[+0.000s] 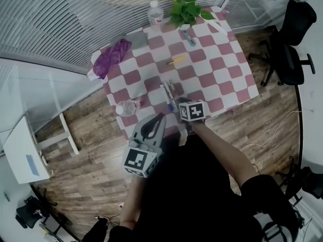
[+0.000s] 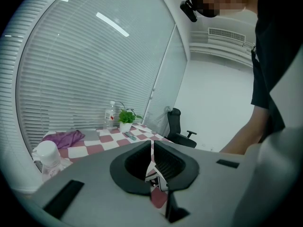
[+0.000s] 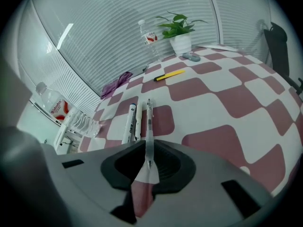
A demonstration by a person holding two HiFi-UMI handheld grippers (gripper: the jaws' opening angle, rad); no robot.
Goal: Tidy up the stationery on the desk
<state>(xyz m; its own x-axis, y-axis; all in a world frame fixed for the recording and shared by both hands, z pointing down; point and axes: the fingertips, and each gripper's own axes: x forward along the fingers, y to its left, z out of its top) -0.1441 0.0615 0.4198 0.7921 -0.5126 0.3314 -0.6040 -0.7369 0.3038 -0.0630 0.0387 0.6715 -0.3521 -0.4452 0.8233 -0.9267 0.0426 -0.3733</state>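
- Pink-and-white checks cover the worktop (image 1: pixel 222 49) in the head view, with wooden floor (image 1: pixel 91 135), slatted blinds (image 1: pixel 75 19) and an office chair (image 1: pixel 290 39) around it. A row of pens (image 1: pixel 169 91) lies by the right hand-held gripper (image 1: pixel 176 104). A yellow pen (image 1: pixel 176 60) and a grey item (image 1: pixel 188 38) near the plant (image 1: pixel 184 9) lie well apart from that row, so the tidying looks only partly done.
- Left gripper view: the left hand-held gripper (image 2: pixel 152 150) is at the worktop's near edge, its jaws together with nothing between them.
- Right gripper view: the jaws stand narrow, closed on the near end of a clear pen (image 3: pixel 149 122). It is lined up just beside two white pens (image 3: pixel 131 122). The yellow pen farther back probably comes next.
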